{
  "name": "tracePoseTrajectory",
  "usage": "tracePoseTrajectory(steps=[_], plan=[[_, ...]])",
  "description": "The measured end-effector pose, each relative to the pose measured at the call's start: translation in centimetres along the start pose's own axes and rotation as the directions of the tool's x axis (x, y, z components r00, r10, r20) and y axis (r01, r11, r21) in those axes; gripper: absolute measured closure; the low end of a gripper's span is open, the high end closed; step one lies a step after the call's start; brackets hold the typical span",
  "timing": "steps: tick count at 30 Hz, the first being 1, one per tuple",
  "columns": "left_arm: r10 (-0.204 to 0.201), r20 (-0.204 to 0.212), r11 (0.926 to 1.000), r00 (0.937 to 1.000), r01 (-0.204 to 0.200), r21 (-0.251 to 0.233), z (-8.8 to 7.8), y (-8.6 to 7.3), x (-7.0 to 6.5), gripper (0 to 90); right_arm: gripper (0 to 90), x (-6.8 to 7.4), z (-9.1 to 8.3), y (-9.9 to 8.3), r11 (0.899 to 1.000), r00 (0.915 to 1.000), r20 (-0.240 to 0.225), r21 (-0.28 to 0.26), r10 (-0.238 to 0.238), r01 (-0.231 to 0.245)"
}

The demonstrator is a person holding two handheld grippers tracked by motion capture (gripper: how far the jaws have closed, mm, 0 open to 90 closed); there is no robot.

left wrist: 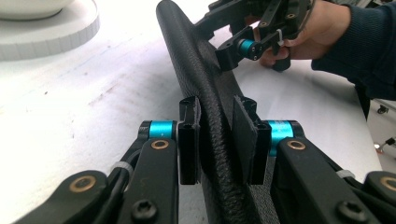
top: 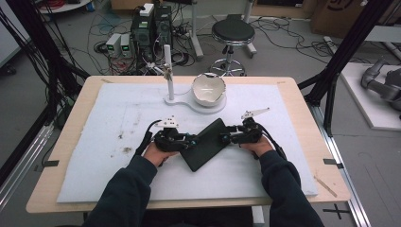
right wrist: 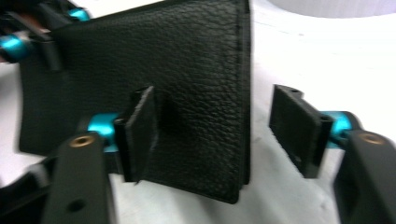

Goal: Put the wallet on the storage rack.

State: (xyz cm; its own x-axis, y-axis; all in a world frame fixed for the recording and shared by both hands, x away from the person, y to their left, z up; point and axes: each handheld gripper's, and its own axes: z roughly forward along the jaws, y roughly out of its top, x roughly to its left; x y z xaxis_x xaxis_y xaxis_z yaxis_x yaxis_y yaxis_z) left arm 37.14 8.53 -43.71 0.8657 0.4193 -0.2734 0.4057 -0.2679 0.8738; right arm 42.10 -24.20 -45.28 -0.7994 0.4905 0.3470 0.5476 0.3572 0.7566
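A black grained-leather wallet (top: 204,144) lies slanted on the white mat at the table's middle. My left gripper (top: 189,141) is at its left end. In the left gripper view the two pads are pressed on either side of the wallet's (left wrist: 196,60) thick edge, so the left gripper (left wrist: 217,140) is shut on it. My right gripper (top: 226,138) is at the wallet's upper right. In the right gripper view it (right wrist: 217,133) stands open, its jaws wide apart astride the wallet's (right wrist: 187,70) corner, with one pad (right wrist: 140,135) against the leather face.
A white bowl (top: 208,89) rests on a round white base behind the wallet, with a thin white post (top: 168,71) rising beside it. The mat (top: 118,118) bears a few dark smudges at the left. A stool and cables stand on the floor beyond the table.
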Motion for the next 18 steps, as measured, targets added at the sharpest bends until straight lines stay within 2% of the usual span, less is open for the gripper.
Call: tracePoseTrajectory(steps=[1, 3, 5, 7, 10, 11, 18], plan=[[0.003, -0.001, 1.0, 1.0, -0.003, -0.001, 0.0, 0.0, 0.0, 72.3, 38.1, 0.1, 0.1, 0.0, 1.0, 0.9997, -0.024, 0.009, -0.006, 0.006], [0.005, -0.003, 1.0, 1.0, -0.005, 0.004, 0.0, 0.0, 0.0, 72.3, 38.7, 0.3, 0.0, 0.1, 1.0, 0.9997, -0.021, 0.021, -0.014, 0.014], [0.009, -0.011, 0.9999, 0.9999, -0.008, 0.011, 0.0, 0.0, 0.0, 72.2, 44.5, 0.3, -0.4, 0.1, 0.999, 0.9993, -0.021, 0.019, -0.029, 0.03], [0.001, -0.021, 0.9997, 0.9998, -0.001, 0.025, -0.1, 0.0, 0.2, 71.5, 49.9, 0.3, -1.2, 0.2, 1.0, 0.999, -0.036, 0.0, -0.025, 0.025], [-0.029, -0.023, 0.9989, 0.9993, 0.03, 0.037, -0.1, -0.1, 0.4, 69.5, 54.4, 0.6, -2.1, 0.4, 0.998, 0.9971, -0.06, -0.041, -0.046, 0.043], [-0.035, -0.022, 0.9985, 0.9992, 0.036, 0.041, 0.0, -0.2, 0.5, 67.7, 57.5, 1.0, -2.7, 0.5, 0.996, 0.9944, -0.08, -0.069, -0.069, 0.064], [-0.055, -0.022, 0.9978, 0.9982, 0.056, 0.036, 0.3, -0.3, 0.7, 59.4, 61.8, 1.7, -3.4, 0.8, 0.988, 0.987, -0.107, -0.114, -0.12, 0.108]])
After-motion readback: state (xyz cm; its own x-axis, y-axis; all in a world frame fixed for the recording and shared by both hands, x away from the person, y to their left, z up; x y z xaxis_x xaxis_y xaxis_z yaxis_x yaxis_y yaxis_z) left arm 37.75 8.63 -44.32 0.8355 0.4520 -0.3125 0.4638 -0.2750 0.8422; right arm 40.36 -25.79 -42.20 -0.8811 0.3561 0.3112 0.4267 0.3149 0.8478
